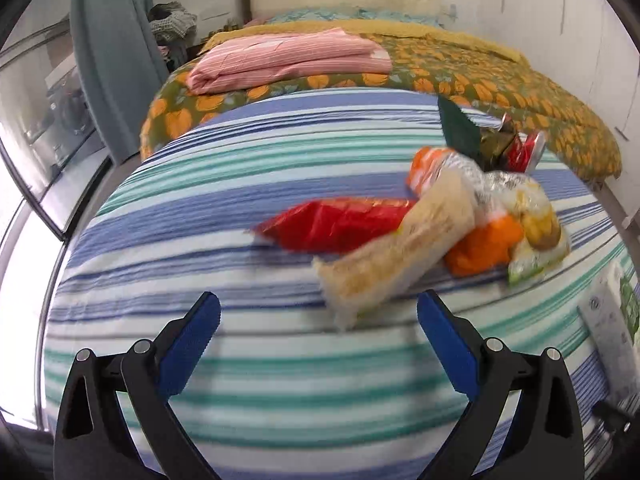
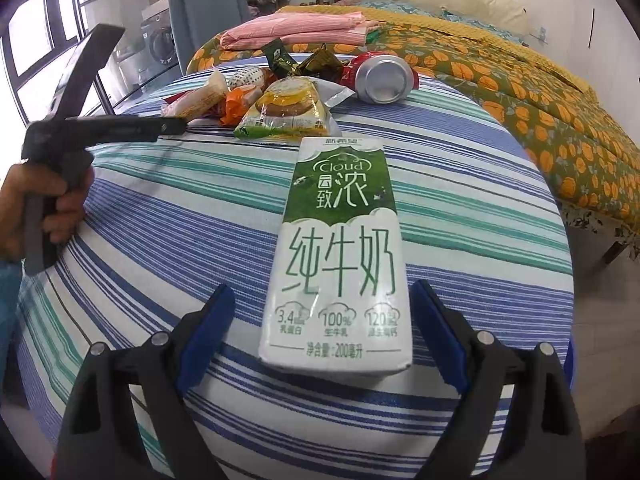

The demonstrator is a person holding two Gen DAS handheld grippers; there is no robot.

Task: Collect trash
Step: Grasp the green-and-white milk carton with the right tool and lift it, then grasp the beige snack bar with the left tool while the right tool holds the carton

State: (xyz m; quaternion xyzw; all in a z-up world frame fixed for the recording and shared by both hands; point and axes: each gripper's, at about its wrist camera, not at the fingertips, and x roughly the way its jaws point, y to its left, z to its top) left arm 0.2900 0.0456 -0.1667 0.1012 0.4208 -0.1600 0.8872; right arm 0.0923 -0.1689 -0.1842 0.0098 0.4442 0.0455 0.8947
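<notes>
A pile of trash lies on a striped cloth: a red wrapper [image 1: 336, 224], a beige snack packet [image 1: 392, 264], an orange wrapper [image 1: 484, 250], a pastry packet [image 2: 286, 110] and a crushed red can [image 2: 382, 76]. A green and white milk carton [image 2: 338, 256] lies flat nearer me; its edge shows in the left wrist view [image 1: 616, 312]. My left gripper [image 1: 318, 312] is open, just short of the beige packet. My right gripper [image 2: 322, 304] is open, its jaws on either side of the carton's near end, apart from it.
The striped cloth [image 1: 200, 200] covers the foot of a bed. An orange-patterned quilt [image 1: 520, 92] and folded pink bedding [image 1: 288, 60] lie behind the pile. A teal curtain [image 1: 108, 40] and glass door stand to the left. A wall [image 1: 560, 12] is on the right.
</notes>
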